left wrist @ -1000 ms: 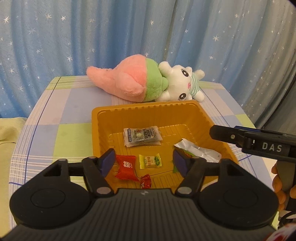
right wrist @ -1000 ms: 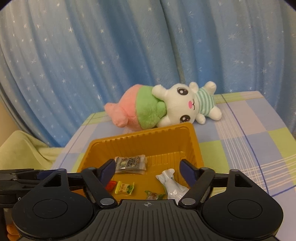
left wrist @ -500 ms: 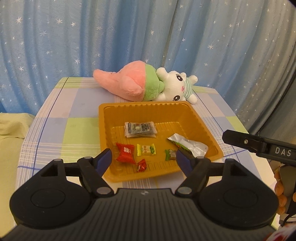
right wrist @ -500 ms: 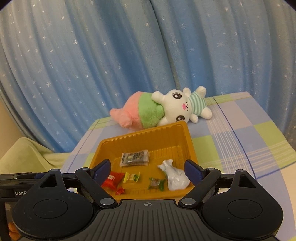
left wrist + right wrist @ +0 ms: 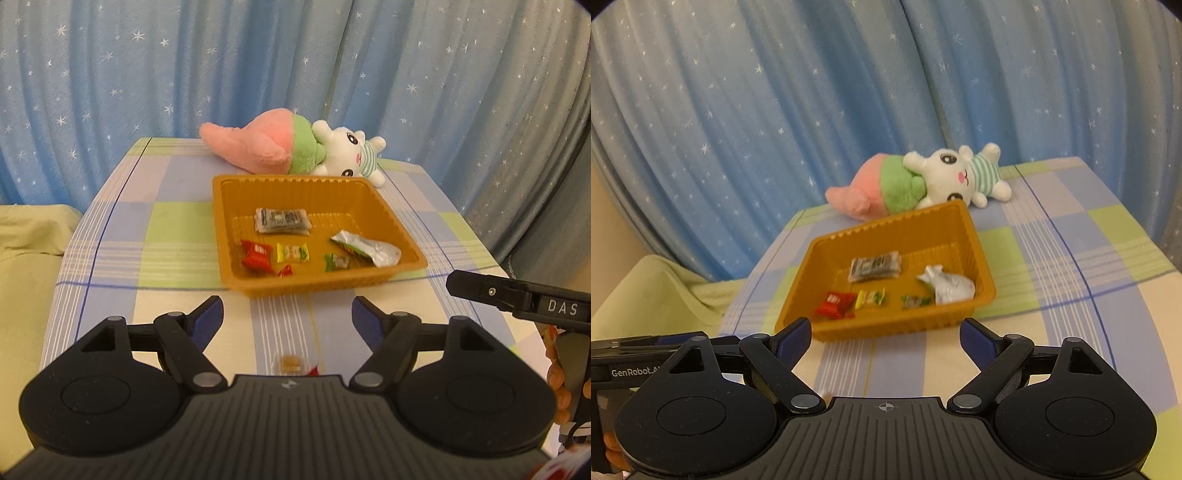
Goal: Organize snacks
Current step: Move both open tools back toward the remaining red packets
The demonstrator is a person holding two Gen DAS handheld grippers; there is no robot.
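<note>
Orange plastic forms the ribbed tray at the middle of the checked tablecloth, and the snacks are gathered inside it. A grey printed packet lies toward the tray's far wall. Along the near wall a red wrapper, a yellow candy, a small green candy and a crumpled silver pouch are spread in a row, with a tiny red sweet just beside the red wrapper.

Most of the sorting is judged done. One small wrapped sweet is seen on the cloth well outside the tray's near wall, half hidden by the left gripper's body, and is judged to be left.

The left gripper and the right gripper are each held short of the tray's near wall, jaws spread wide with nothing between them.

Beyond the tray's far wall a pink and green plush and a white rabbit plush lie touching. Nothing is seen blocking the tray. A starred blue curtain hangs behind.
</note>
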